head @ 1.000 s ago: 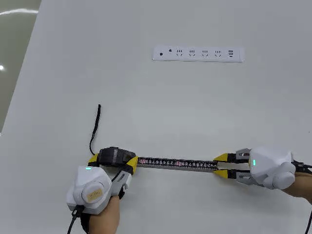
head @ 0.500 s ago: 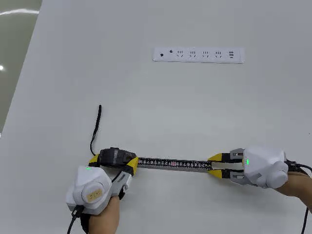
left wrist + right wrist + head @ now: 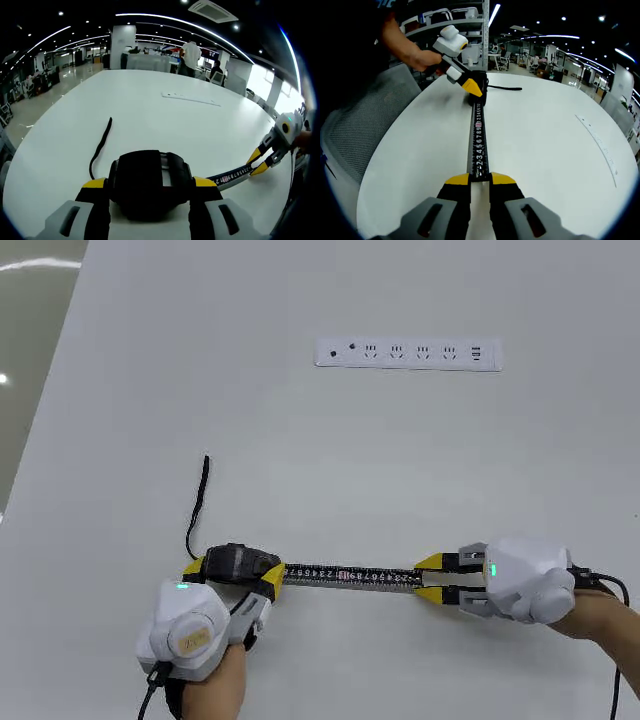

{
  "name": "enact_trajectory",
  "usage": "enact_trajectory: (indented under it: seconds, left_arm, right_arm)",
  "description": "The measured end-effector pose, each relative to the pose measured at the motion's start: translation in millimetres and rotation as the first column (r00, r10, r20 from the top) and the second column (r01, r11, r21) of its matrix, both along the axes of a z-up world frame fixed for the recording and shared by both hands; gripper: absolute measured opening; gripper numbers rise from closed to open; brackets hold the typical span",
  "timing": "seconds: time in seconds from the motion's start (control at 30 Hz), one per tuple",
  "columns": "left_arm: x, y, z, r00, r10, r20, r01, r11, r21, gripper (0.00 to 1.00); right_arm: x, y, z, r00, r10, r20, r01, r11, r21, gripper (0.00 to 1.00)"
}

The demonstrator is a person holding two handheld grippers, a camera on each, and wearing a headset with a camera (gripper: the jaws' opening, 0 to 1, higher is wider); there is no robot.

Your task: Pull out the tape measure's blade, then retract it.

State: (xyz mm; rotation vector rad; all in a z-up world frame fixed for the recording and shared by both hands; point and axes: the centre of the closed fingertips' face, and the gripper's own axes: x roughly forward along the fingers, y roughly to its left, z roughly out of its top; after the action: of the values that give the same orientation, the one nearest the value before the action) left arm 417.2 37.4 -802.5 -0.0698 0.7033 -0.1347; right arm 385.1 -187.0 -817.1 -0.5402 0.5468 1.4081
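blade (image 3: 350, 575) out along the table's (image 3: 400, 460) near edge
my left hand-held gripper (image 3: 232, 566) clamps the case (image 3: 238, 560), right hand-held gripper (image 3: 430, 578) pinches the tip; best moved straight, slow.

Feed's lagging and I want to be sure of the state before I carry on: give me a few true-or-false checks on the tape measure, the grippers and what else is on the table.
1. The left gripper is shut on the tape measure's case. True.
2. The blade is fully wound into the case. False: it stretches along the table to the right gripper, whose fingers pinch its end.
3. The black strap lies loose on the table beyond the case. True.
4. The power strip lies under the blade. False: it lies well apart, toward the far side of the table.
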Motion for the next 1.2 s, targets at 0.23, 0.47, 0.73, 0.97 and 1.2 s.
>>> enact_trajectory:
  seconds: [0.23,0.47,0.73,0.97,1.2]
  left_arm:
    - [0.1,0.0,0.3,1.000,0.002,-0.002,-0.002,1.000,-0.003,0.60]
    - [0.1,-0.1,0.8,1.000,0.002,-0.004,-0.002,1.000,-0.002,0.60]
    - [0.0,0.4,0.6,1.000,0.004,-0.005,-0.004,1.000,-0.007,0.61]
    - [-0.1,0.5,0.7,1.000,0.005,-0.006,-0.005,1.000,-0.008,0.61]
    - [-0.2,0.7,0.4,1.000,0.004,-0.010,-0.005,1.000,-0.007,0.61]
  right_arm:
    - [1.3,10.0,1.9,1.000,0.004,-0.003,-0.004,1.000,0.010,0.12]
    - [2.1,15.4,0.2,1.000,0.006,-0.005,-0.006,1.000,0.015,0.12]
    - [3.1,31.8,1.3,1.000,0.007,-0.010,-0.007,0.999,0.032,0.12]
    - [4.1,42.0,1.1,1.000,0.006,-0.016,-0.006,0.999,0.041,0.12]
    - [4.8,53.2,-0.5,1.000,0.007,-0.023,-0.006,0.999,0.052,0.12]
